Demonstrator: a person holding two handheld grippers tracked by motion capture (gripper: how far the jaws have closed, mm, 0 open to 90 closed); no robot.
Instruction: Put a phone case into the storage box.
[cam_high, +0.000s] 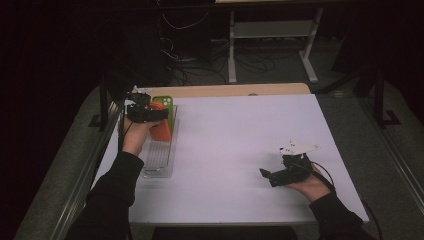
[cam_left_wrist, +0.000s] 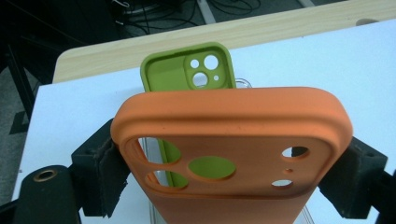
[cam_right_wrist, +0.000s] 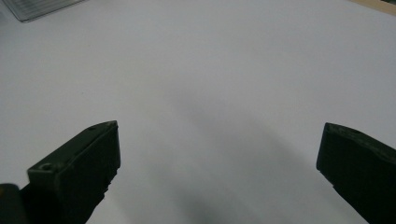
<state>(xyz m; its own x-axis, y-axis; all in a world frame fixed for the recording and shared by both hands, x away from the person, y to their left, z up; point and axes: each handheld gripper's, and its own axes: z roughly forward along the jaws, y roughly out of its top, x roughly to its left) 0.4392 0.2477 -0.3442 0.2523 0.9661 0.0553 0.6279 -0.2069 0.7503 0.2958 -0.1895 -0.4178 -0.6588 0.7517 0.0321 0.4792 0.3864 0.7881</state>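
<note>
The left gripper (cam_high: 148, 113) clasped the orange phone case (cam_left_wrist: 233, 154) between its jaws, above the clear rack (cam_high: 161, 156). Ahead of them 1 green case (cam_left_wrist: 187, 72) stood racked; placing the orange remained. The right gripper (cam_high: 280, 176) rested released.

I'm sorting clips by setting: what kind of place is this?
Probably a lab or workshop: a white-topped table, loose cables on the floor behind it, and a bare desk frame beyond.
</note>
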